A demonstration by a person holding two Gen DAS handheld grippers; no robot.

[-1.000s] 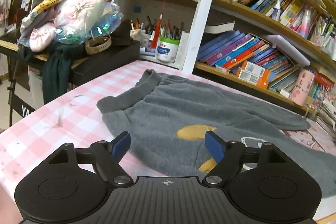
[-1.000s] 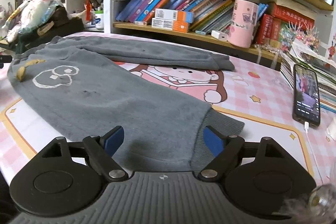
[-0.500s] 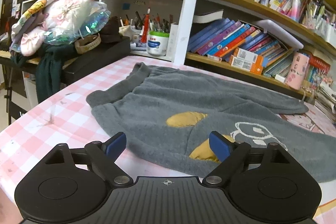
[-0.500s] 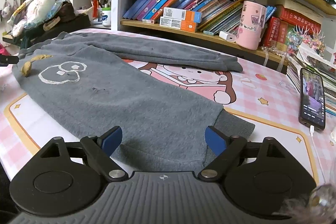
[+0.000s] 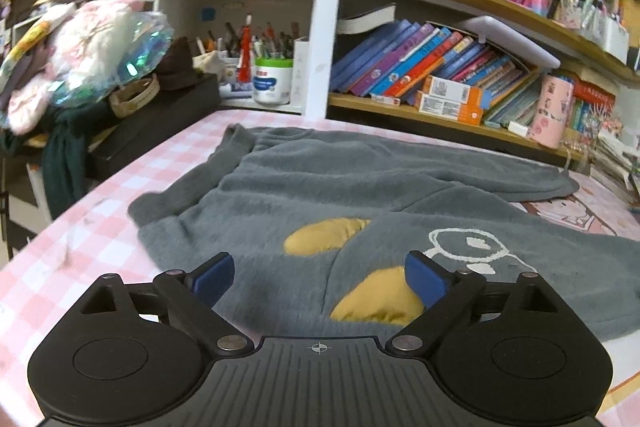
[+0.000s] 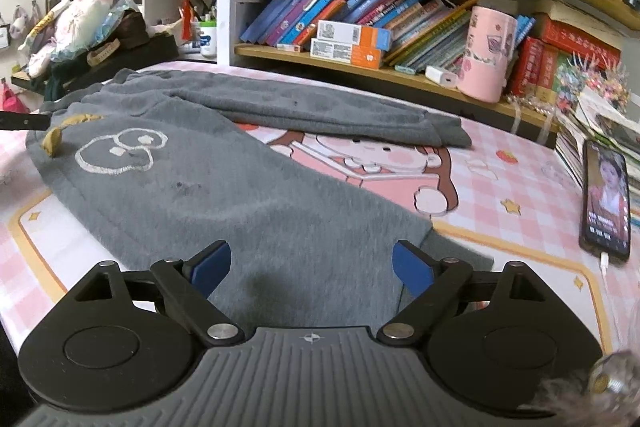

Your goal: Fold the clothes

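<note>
Down low, the left gripper (image 5: 319, 277) has its blue fingers spread wide, holding nothing, just over the waist end of the grey pants (image 5: 360, 195). The right gripper (image 6: 312, 269) is spread wide too, over the near leg's cuff. The pants lie flat on the pink checked table (image 6: 500, 183), legs apart, with yellow patches (image 5: 324, 235) and a white drawing (image 6: 120, 151). A phone (image 6: 606, 199) lies to the right. Far back, a pink cup (image 6: 486, 53) and books (image 6: 340, 7) sit on the shelf.
</note>
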